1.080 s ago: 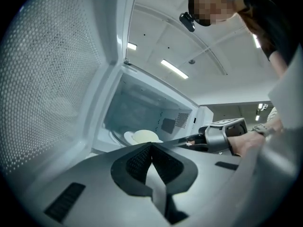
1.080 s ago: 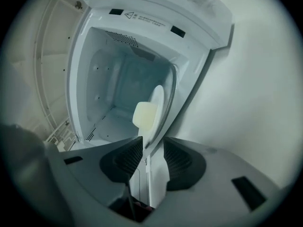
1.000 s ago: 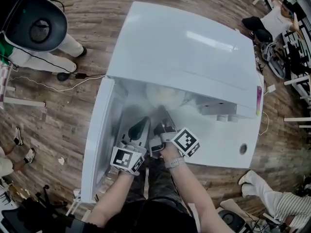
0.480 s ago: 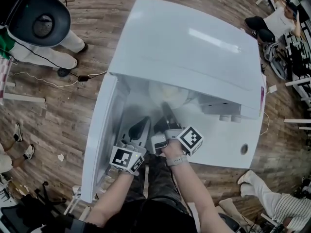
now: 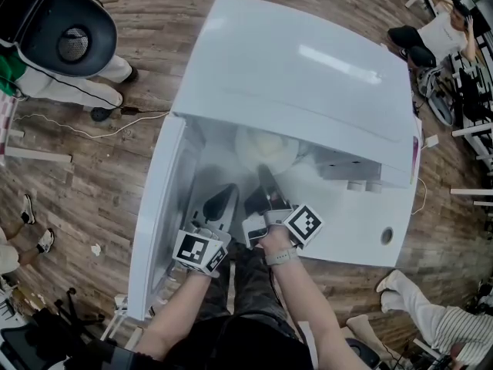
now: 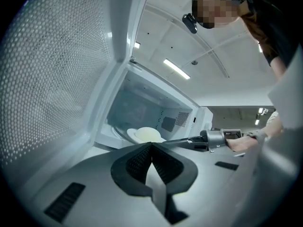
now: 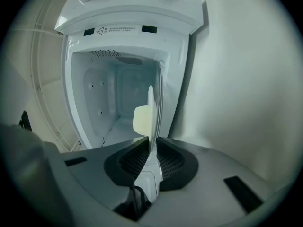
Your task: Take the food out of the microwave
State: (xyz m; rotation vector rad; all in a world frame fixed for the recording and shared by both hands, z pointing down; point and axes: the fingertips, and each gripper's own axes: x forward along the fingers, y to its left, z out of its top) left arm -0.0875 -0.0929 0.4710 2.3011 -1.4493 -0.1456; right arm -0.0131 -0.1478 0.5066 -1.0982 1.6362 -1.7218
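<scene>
A white microwave (image 5: 308,75) stands with its door (image 5: 154,214) swung open to the left. Inside lies a white plate (image 5: 266,149) bearing a pale round piece of food (image 6: 147,134). My right gripper (image 5: 264,172) reaches into the cavity. In the right gripper view the plate (image 7: 151,108) runs edge-on between the jaws, the food (image 7: 141,119) just beyond them. Those jaws have just been closing, and the right gripper (image 7: 151,143) now presses on the plate's rim. My left gripper (image 6: 151,145) hangs beside the door, in front of the opening, shut on nothing.
The microwave's control panel (image 5: 362,214) is to the right of the opening. A cable (image 5: 115,122) trails over the wooden floor at the left. A black round device (image 5: 65,41) stands at the upper left. People's legs (image 5: 400,287) show at the lower right.
The right gripper has rolled a little about its own axis and its jaws have closed on the plate's rim. The left gripper has kept still.
</scene>
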